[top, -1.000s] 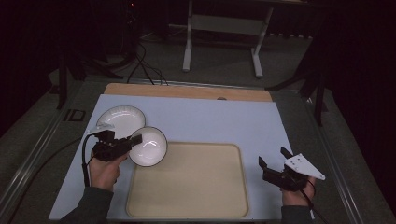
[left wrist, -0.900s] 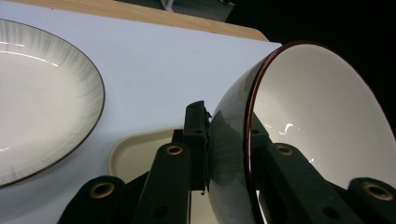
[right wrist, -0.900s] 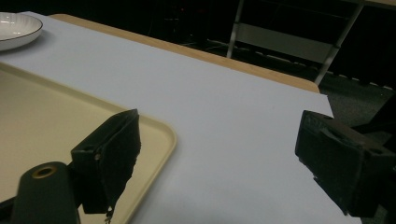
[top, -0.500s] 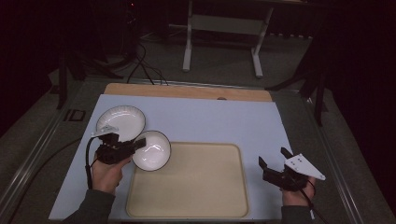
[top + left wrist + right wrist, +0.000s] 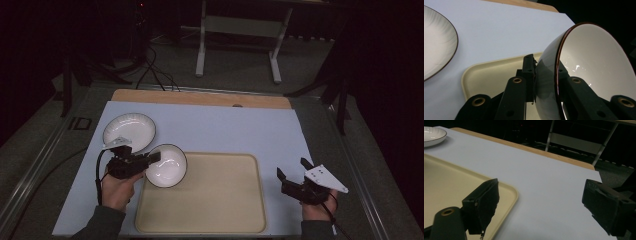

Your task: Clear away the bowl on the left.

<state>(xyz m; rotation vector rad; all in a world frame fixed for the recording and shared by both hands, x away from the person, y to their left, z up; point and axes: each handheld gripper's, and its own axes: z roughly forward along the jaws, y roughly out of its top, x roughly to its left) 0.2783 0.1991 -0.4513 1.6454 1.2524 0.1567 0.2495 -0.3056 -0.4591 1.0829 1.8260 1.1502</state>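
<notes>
bowl (image 5: 167, 165) (tilted), left gripper (image 5: 152, 158) jaws clamped

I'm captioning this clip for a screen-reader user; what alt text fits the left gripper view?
The left gripper clamps the rim of a tilted white bowl with a dark edge, one jaw outside the wall and one inside. Below it lies a corner of a beige tray on a pale blue table, and a white plate sits at the left.

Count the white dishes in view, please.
2. A plate lies on the white mat left of the tray; a bowl is clamped by its rim in the left tongs, over the tray's near-left corner.
</notes>
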